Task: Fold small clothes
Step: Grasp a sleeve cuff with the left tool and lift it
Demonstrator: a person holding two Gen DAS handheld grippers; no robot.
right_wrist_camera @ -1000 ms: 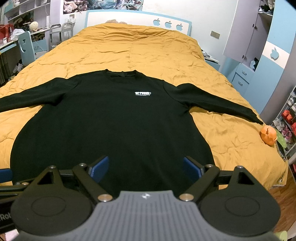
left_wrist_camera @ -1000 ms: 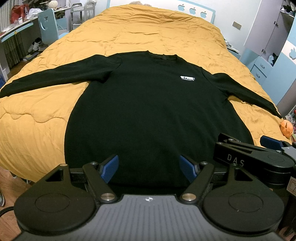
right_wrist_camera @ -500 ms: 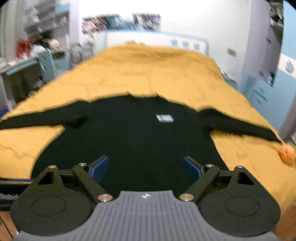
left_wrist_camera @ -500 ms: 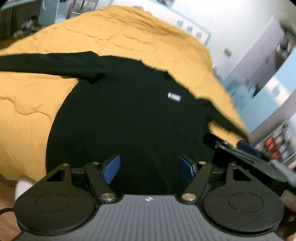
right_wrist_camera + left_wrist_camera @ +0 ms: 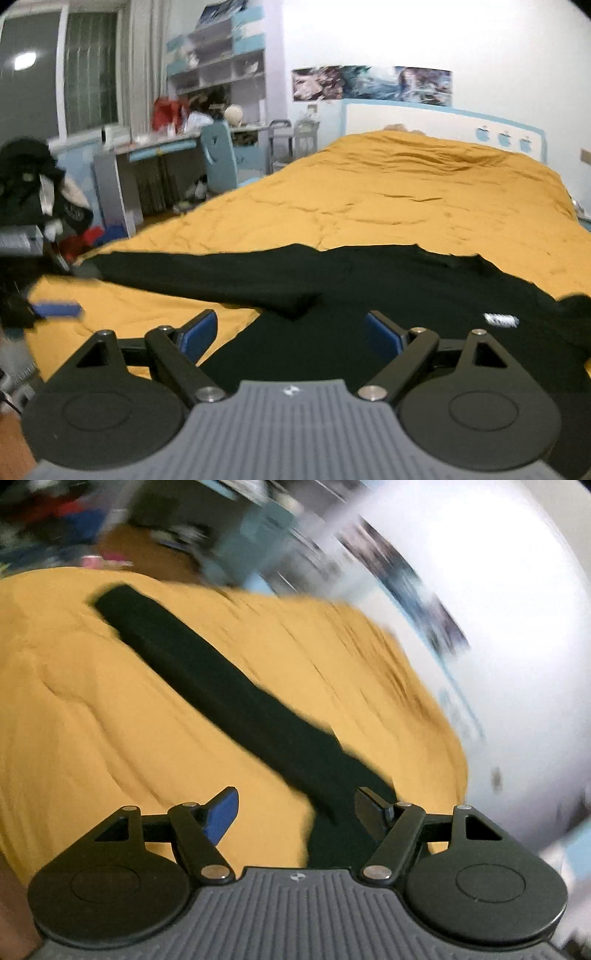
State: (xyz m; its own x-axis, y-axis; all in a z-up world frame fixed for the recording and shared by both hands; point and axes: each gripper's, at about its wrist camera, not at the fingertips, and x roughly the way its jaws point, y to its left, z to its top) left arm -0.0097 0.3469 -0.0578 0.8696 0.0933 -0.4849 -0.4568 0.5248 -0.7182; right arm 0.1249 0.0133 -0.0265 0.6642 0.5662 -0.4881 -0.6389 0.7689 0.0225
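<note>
Sweatshirt [image 5: 369,295] hem hidden behind right hand-held gripper [image 5: 291,334].

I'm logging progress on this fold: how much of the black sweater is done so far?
Done: only the laying out; the black sweater lies flat on the orange quilt, with no fold visible. In hand: nothing gripped; the left tool, jaws just narrowed a little, and the right tool are both open, and the outstretched sleeve lies ahead of the left one. Left: every fold.
</note>
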